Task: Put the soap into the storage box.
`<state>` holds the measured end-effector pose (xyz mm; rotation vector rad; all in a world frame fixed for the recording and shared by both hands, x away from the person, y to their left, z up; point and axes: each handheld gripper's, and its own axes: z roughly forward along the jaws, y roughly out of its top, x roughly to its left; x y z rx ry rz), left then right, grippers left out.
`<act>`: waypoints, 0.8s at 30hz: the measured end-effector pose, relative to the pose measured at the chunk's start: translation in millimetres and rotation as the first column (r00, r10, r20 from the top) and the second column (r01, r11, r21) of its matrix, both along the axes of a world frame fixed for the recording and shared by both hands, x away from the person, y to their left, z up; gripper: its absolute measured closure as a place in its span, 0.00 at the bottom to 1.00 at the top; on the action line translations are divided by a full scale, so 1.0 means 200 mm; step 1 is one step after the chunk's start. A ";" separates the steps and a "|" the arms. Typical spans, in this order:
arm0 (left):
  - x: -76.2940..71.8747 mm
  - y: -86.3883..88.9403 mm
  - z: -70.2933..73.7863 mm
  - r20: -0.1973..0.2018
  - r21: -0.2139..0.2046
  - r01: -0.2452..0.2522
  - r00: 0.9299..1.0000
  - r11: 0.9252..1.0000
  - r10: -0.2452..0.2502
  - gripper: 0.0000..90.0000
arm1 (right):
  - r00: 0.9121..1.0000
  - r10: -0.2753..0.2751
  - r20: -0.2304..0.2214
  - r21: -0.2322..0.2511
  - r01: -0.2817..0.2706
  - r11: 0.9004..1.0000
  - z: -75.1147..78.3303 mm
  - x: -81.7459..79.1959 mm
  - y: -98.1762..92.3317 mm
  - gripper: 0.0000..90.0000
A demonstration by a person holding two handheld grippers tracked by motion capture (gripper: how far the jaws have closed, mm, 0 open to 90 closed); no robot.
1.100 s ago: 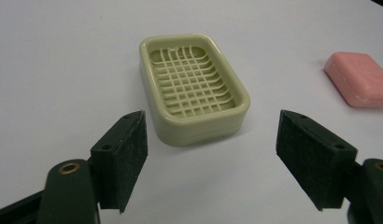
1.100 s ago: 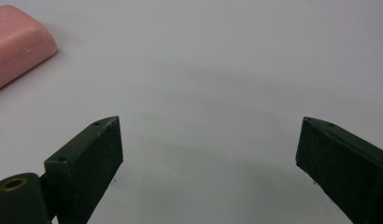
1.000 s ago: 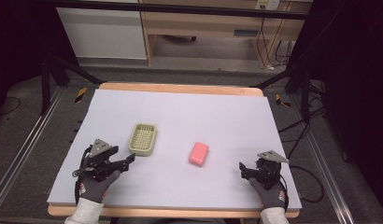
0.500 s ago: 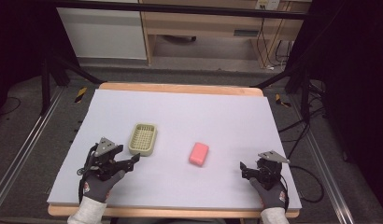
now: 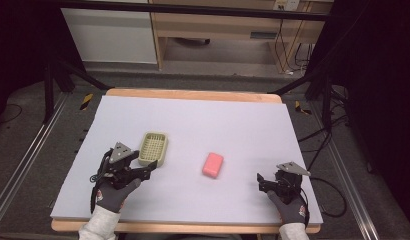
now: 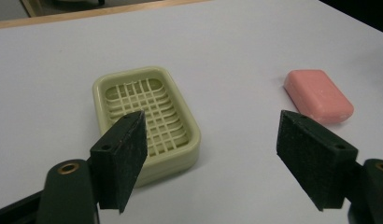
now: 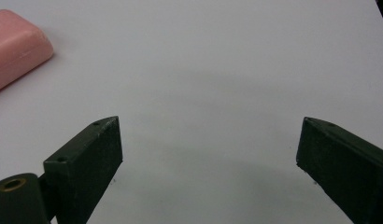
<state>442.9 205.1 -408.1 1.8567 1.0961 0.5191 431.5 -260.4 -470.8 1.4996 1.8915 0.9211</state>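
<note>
Soap dish (image 5: 153, 148) x1, pink soap (image 5: 213, 164) x1; both tongs (L (image 5: 152, 165), R (image 5: 259, 180)) released, nothing gripped.

Lab-type recording bay: black frame rails (image 5: 203, 9), floor tracks (image 5: 23, 165), loose cables (image 5: 288, 45), covered table (image 5: 193, 120).

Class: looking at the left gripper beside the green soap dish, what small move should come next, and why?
Probably ease the left gripper forward so its open jaws straddle the soap dish. The dish lies just ahead, untouched, with nothing between the jaws.
</note>
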 end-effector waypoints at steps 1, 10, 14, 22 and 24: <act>0.00 -0.01 0.01 0.003 0.003 0.004 1.000 1.000 -0.004 0.27 | 1.000 0.000 0.000 0.000 0.000 1.000 0.00 0.00 0.00 0.08; 0.03 -0.08 0.01 0.002 0.003 0.023 1.000 1.000 -0.023 0.27 | 1.000 -0.001 0.000 0.000 0.001 1.000 0.00 0.00 0.00 0.08; 0.04 -0.11 0.00 0.000 -0.002 0.029 1.000 1.000 -0.029 0.27 | 1.000 0.001 0.000 -0.003 -0.001 1.000 0.00 0.00 0.00 0.08; 0.07 -0.17 0.00 -0.003 0.000 0.039 0.999 0.999 -0.039 0.28 | 1.000 -0.001 0.000 0.002 0.001 1.000 0.00 0.00 0.00 0.08; 0.08 -0.19 0.00 -0.004 0.000 0.041 0.999 0.999 -0.041 0.28 | 1.000 -0.002 0.000 0.002 0.002 1.000 0.00 0.00 0.00 0.08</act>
